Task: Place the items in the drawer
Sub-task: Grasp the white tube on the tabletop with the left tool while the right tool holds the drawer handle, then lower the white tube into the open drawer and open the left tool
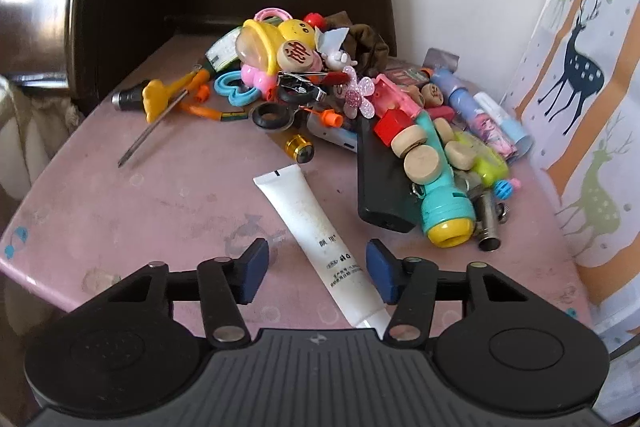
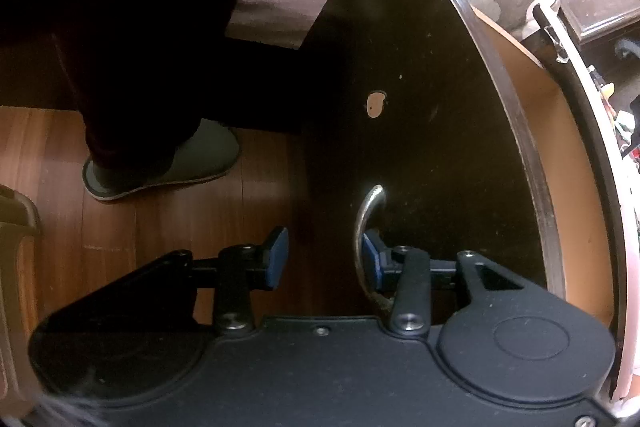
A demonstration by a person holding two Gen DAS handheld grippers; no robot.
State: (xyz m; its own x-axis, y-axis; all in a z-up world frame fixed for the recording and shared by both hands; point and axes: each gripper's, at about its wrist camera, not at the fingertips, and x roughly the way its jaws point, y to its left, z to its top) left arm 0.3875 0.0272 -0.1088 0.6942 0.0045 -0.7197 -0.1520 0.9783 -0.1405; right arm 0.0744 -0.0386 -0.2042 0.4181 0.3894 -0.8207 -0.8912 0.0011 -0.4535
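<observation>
- While the left gripper point(image 1: 316, 269) hangs over the near edge of the pink counter point(image 1: 140, 195), its jaws stand about half open astride the white tube point(image 1: 316, 227); neither pad touches it, so nothing is held.
- White tube lies flat, crimped end toward the pile, cap end under the gripper body and toward the near edge; lower part sits between the pads, nearer the right pad.
- Rest of the items sit in a heap toward the far edge and right side of the counter: yellow toy point(image 1: 260, 43), teal flashlight point(image 1: 444, 207), black remote point(image 1: 380, 179), screwdriver point(image 1: 156, 115). Tube is apart from the heap, so a clean single pick looks likely.
- Right gripper point(image 2: 322, 255) is at the dark drawer front point(image 2: 420, 107); right pad sits tucked behind the curved metal handle point(image 2: 366, 227), left pad clear in the air. Jaws part open, hooking the handle rather than pinching it.
- Drawer looks pulled out: tan inner wall point(image 2: 560, 155) shows along the right; the contents can't be seen.
- Doing it well, a judgement: centre the tube between the pads before closing, squeeze across the firmer lower body, not the crimp; a soft tube may squash or slip, so close gently.
- Keep the right hand steady on the handle so the drawer stays open for the drop.
- A person's slippered foot point(image 2: 160, 163) stands on the wood floor beside the drawer.
</observation>
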